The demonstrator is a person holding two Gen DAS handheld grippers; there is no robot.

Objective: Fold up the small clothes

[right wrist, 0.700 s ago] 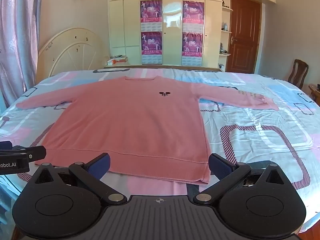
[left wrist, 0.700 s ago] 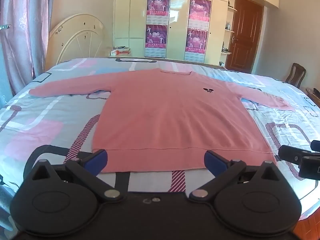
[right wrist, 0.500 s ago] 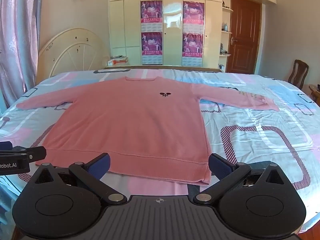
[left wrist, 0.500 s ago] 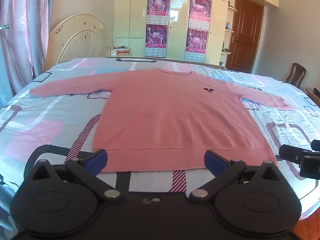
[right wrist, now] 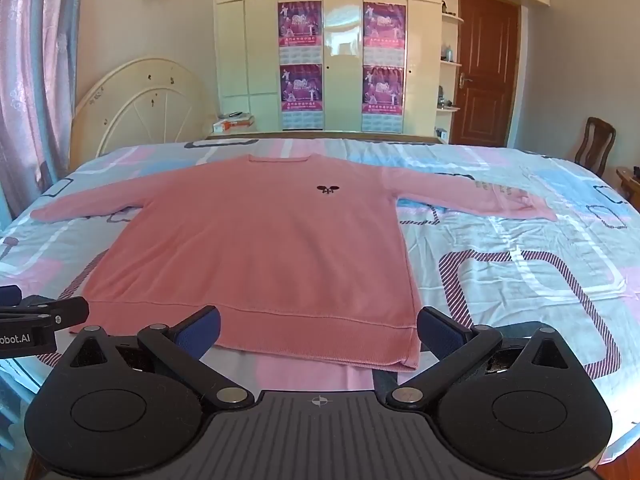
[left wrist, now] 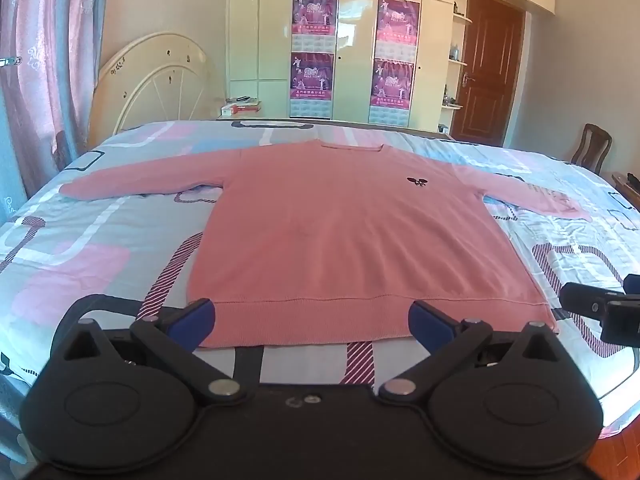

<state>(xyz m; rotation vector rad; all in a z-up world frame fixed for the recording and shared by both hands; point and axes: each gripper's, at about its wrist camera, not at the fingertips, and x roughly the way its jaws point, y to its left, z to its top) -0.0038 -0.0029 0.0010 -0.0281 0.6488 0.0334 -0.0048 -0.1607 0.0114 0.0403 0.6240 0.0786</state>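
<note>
Nothing has shifted; our left gripper (left wrist: 311,316) and right gripper (right wrist: 319,325) hover splayed wide, empty; we should pinch the sweater (left wrist: 352,236) hem corners squarely.

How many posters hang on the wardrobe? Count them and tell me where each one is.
4, all on the wardrobe doors: upper left, lower left, upper right, lower right. None appear hidden.

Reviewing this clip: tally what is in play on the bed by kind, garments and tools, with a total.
Pink sweaters: 1, the sweater laid flat on the bed, sleeves spread out
Tools: 2, the left tool and the right tool, both open at the hem, holding nothing
Total: 3
</note>
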